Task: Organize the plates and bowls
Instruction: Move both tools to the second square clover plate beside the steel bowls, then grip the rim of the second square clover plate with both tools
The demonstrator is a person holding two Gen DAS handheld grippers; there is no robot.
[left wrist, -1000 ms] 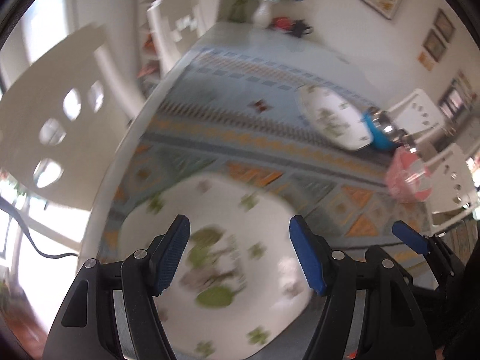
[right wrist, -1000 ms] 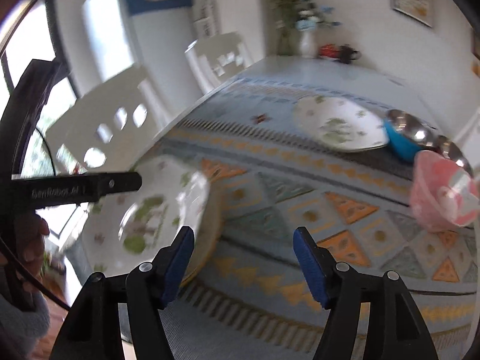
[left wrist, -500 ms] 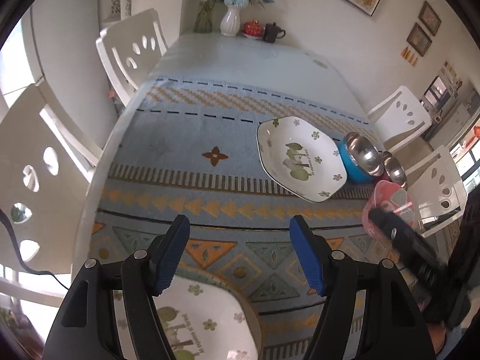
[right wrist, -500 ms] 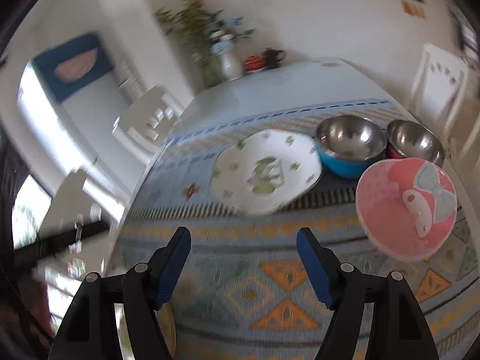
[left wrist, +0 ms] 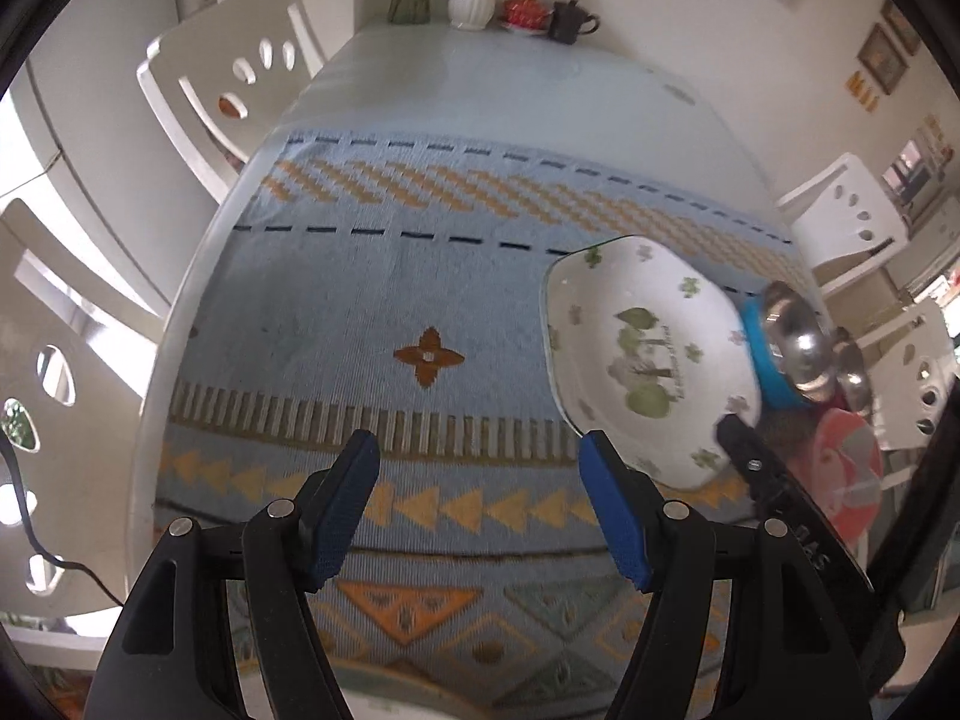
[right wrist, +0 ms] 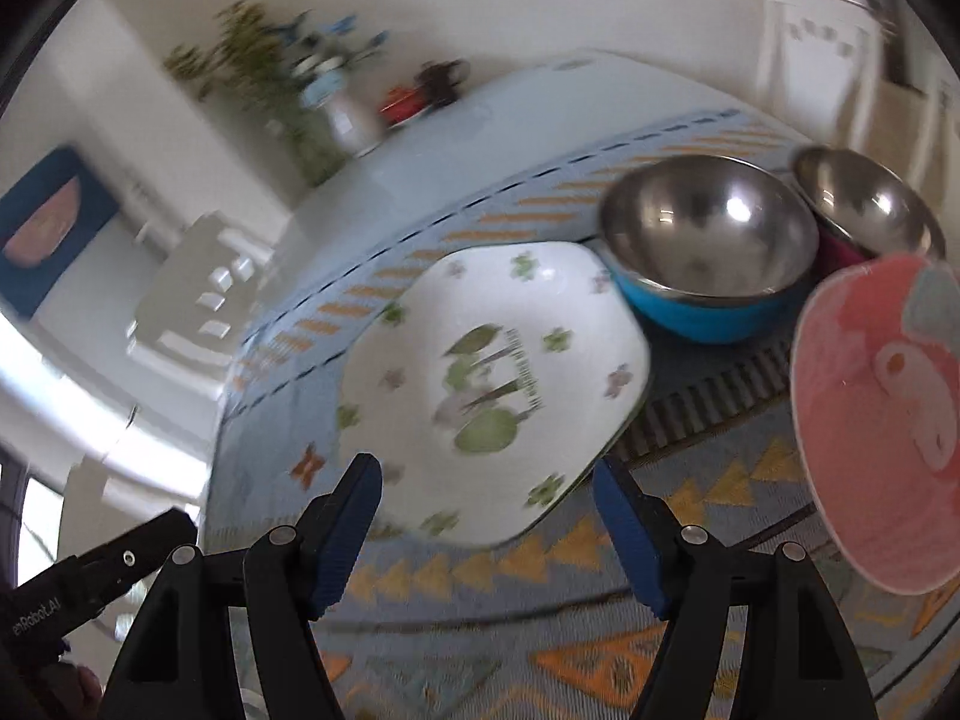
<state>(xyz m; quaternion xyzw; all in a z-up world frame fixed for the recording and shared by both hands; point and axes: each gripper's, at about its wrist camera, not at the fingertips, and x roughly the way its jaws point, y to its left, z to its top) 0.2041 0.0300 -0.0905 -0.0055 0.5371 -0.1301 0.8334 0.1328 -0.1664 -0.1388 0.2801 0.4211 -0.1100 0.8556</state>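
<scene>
White floral plate (right wrist: 498, 384) is now sliding in ahead of my right gripper (right wrist: 486, 534) — near plate left behind — both it and my left gripper (left wrist: 480, 504) are hanging apart, empty, so I'm reaching for the next piece.

The left tool (left wrist: 480, 510) points steeply down, its blue fingers (left wrist: 345, 510) apart with nothing between them. The right tool (right wrist: 487, 531) also tilts down, fingers (right wrist: 630, 540) parted and empty. Each shows in the other's view: right at four o'clock, left at eight, where blur perhaps hides a hand.
</scene>
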